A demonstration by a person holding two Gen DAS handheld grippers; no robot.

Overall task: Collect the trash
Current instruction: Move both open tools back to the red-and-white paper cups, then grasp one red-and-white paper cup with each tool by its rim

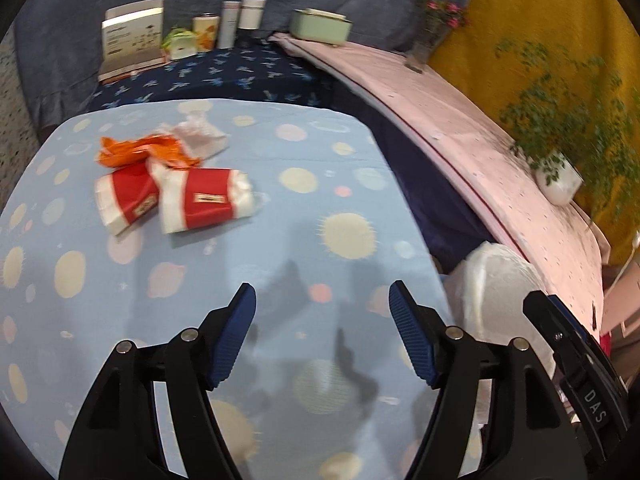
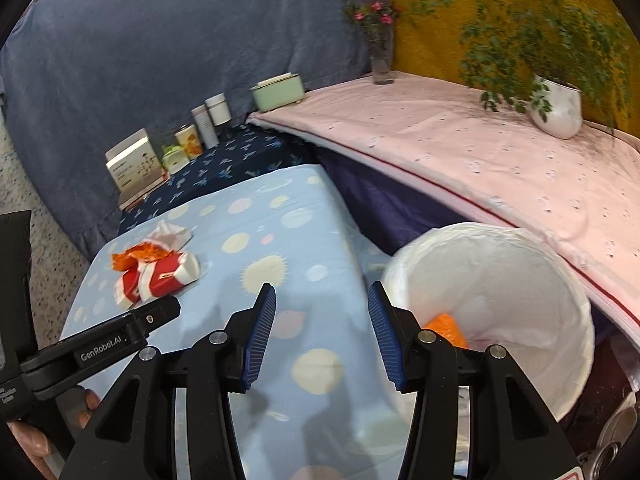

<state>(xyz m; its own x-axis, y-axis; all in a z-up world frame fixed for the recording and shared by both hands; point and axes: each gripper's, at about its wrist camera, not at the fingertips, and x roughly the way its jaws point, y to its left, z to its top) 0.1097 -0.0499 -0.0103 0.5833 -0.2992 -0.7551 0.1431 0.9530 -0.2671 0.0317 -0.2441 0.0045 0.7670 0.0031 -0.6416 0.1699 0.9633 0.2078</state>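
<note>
1. Left gripper (image 1: 322, 300), black frame with ribbed blue pads: jaws spread, nothing between them, poised above the light-blue tabletop (image 1: 248, 264) printed with pastel planets and dots.
2. Right gripper (image 2: 322, 304), same build: jaws spread and empty, hanging over the near right edge of the tabletop, its right pad in front of the bin rim.
3. Trash pile on the far left part of the tabletop, well apart from both grippers: two crumpled red-and-white paper wrappers (image 1: 200, 200) lying side by side and touching; a crumpled orange wrapper (image 1: 140, 152) just behind them; a crumpled white tissue (image 1: 204, 136) behind and to the right of the orange one.
4. White-lined round waste bin (image 2: 500, 264), beside the right edge of the tabletop and lower than it; an orange scrap (image 2: 446, 328) lying inside at the bottom, partly hidden by the right gripper.
5. Dark-blue patterned surface (image 1: 224, 76) behind the tabletop, carrying an upright white carton (image 1: 132, 36), small cans and two pale cylinders (image 1: 240, 20).
6. Pink-covered ledge (image 2: 440, 152) to the right, carrying a mint-green box (image 2: 278, 92), a glass vase with pink flowers (image 2: 380, 48) and a white pot holding a trailing green plant (image 2: 558, 108).
7. Part of a hand (image 2: 36, 432) visible at lower left of the right wrist view, holding the left gripper's handle.
</note>
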